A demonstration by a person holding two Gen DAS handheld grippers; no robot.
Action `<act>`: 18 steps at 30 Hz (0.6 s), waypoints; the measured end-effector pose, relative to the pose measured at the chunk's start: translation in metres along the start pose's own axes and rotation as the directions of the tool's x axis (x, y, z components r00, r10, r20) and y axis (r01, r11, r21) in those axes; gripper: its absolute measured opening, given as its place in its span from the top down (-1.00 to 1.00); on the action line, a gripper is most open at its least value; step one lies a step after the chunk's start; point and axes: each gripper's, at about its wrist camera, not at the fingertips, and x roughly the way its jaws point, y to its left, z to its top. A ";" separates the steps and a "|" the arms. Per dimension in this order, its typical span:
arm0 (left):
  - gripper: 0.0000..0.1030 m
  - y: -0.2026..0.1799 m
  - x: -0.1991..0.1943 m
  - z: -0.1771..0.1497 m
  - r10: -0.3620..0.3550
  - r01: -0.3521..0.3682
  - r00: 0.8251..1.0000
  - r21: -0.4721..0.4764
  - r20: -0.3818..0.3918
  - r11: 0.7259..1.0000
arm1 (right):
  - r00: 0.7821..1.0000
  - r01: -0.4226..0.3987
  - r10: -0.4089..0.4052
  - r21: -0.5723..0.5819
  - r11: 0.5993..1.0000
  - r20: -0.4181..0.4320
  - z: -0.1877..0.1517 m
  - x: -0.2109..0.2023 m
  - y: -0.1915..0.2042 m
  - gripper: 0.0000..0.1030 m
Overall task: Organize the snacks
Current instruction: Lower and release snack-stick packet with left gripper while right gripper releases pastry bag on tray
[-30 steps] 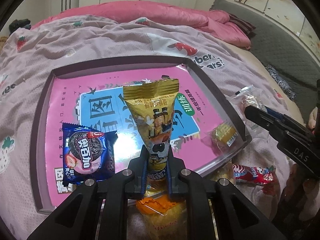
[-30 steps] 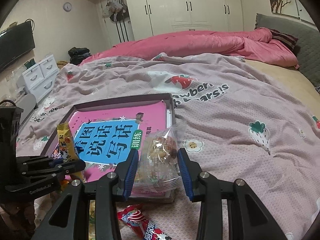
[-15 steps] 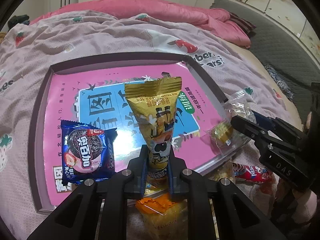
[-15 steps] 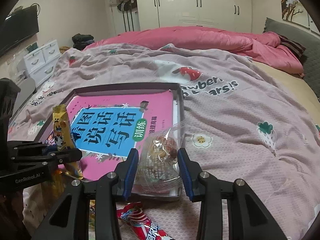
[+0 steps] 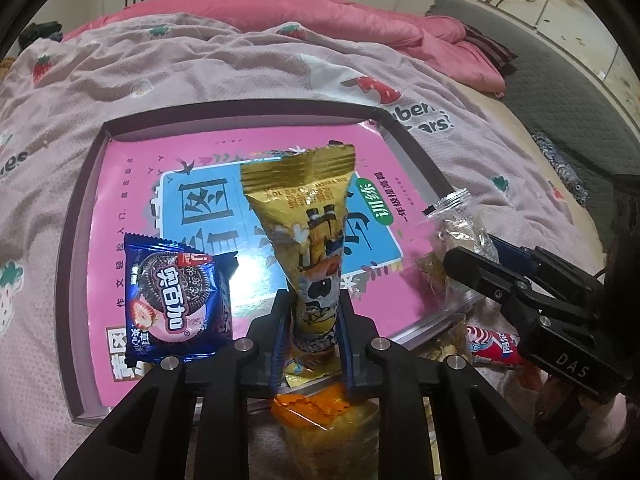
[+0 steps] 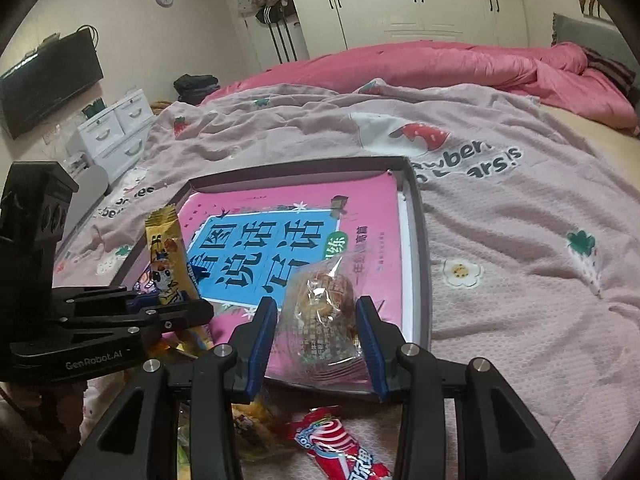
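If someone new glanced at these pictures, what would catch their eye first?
Probably the bright pink book lying in the shallow tray on the bed. Next, the gold snack packet standing between the left gripper fingers, and the clear cookie bag pinched in the right gripper at the tray's near corner.

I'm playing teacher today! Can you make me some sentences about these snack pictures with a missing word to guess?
1. The tall snack packet between the left gripper's fingers is mostly ____ in colour.
2. The blue cookie packet lies inside the ____.
3. The right gripper holds a ____ plastic bag of snacks.
4. The red packet lies on the bedspread, ____ the tray.

Missing words: gold; tray; clear; outside
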 end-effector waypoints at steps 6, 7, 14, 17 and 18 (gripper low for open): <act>0.41 0.003 0.000 0.000 0.002 -0.002 1.000 -0.011 -0.003 1.000 | 1.000 -0.002 0.002 -0.011 1.000 0.002 -0.001 0.000 0.003 0.19; 0.40 0.003 0.000 0.000 0.002 -0.002 1.000 -0.011 -0.003 1.000 | 1.000 -0.006 0.006 -0.015 1.000 0.000 -0.001 0.000 0.004 0.19; 0.40 0.003 -0.002 0.000 0.000 0.000 1.000 -0.014 -0.004 1.000 | 0.999 -0.034 0.032 -0.075 0.997 -0.019 -0.005 0.002 0.019 0.19; 0.39 0.003 -0.003 0.000 0.001 -0.001 1.000 -0.012 -0.003 1.000 | 0.999 -0.032 0.030 -0.086 0.996 -0.019 -0.005 0.002 0.021 0.19; 0.39 0.003 -0.003 0.000 0.002 -0.002 1.000 -0.013 -0.003 1.000 | 0.999 -0.032 0.030 -0.085 0.996 -0.017 -0.005 0.001 0.020 0.19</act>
